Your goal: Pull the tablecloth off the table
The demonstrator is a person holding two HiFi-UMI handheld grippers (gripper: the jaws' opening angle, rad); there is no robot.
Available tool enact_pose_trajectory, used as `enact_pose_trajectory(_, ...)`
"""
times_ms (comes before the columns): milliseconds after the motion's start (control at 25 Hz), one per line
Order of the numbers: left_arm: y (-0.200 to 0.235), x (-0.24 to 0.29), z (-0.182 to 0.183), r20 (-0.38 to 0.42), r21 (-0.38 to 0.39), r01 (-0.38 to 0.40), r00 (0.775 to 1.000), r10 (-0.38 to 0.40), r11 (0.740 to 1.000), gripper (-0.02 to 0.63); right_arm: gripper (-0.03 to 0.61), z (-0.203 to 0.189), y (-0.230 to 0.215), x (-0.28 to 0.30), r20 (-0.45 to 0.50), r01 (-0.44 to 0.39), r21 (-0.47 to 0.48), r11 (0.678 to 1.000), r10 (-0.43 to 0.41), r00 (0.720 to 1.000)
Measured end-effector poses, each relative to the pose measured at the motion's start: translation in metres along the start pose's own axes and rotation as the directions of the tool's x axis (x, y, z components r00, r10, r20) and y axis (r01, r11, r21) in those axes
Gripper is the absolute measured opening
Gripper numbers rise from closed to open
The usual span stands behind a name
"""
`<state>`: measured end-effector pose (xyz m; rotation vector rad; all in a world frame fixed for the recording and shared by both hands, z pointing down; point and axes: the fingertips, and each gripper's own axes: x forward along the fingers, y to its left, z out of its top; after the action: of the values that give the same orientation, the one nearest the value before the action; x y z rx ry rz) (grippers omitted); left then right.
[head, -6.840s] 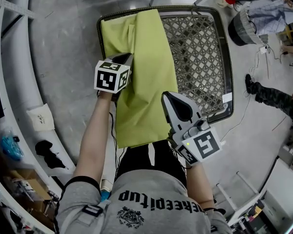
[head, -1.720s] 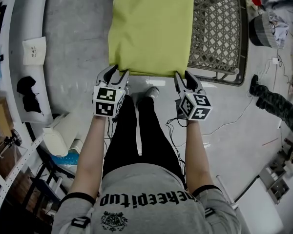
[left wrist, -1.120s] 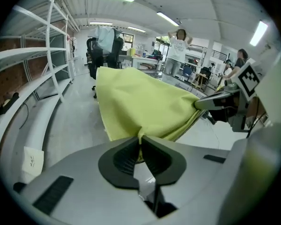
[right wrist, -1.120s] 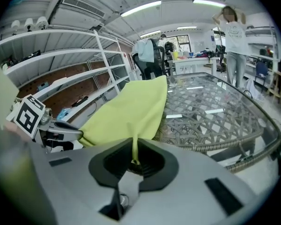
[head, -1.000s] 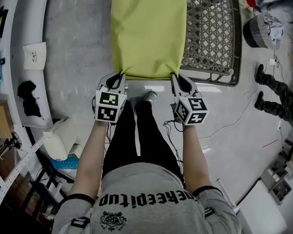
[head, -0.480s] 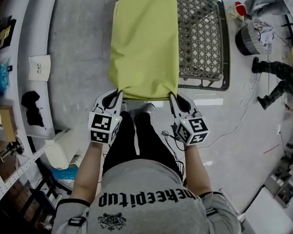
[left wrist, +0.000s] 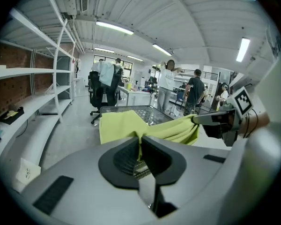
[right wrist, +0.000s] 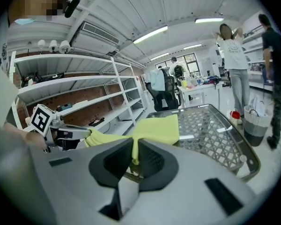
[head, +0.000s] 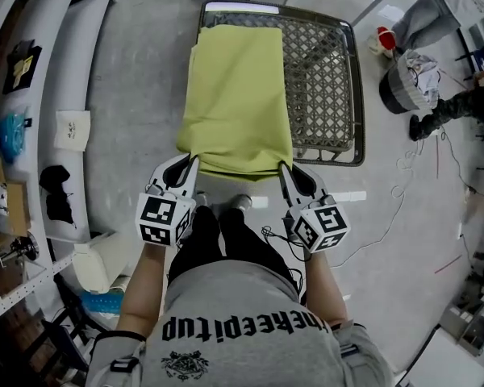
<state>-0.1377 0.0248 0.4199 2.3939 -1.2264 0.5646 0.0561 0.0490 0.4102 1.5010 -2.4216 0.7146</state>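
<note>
Clamping one tablecloth (head: 238,95) by two corners: left gripper (head: 195,159), right gripper (head: 281,166).

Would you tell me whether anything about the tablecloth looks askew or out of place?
The tablecloth covers only the left strip of the mesh table, leaving the right side bare. Its near edge hangs bunched off the table, held by the left hand-held gripper and right hand-held gripper.
</note>
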Motion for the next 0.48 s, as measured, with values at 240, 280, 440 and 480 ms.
enact_pose_trajectory(240,0.011,0.011,0.046,0.081,0.022,-0.07,0.994,0.068,0.997,0.029,0.038,0.044,-0.01,0.015,0.076,-0.042,-0.043,0.998,0.045,0.996)
enact_pose_trajectory(280,0.013,0.013,0.054,0.096,0.019,-0.08,0.992,0.078,0.997,0.029,0.037,0.052,-0.012,0.018,0.088,-0.046,-0.057,0.997,0.051,0.995)
enact_pose_trajectory(440,0.022,0.022,0.08,0.133,-0.026,-0.097,0.986,0.1,0.995,0.029,0.037,0.08,-0.019,0.032,0.122,-0.054,-0.078,0.995,0.063,0.99)
enact_pose_trajectory(480,0.025,0.024,0.086,0.138,-0.034,-0.099,0.985,0.103,0.995,0.029,0.037,0.086,-0.02,0.035,0.128,-0.055,-0.077,0.996,0.064,0.99)
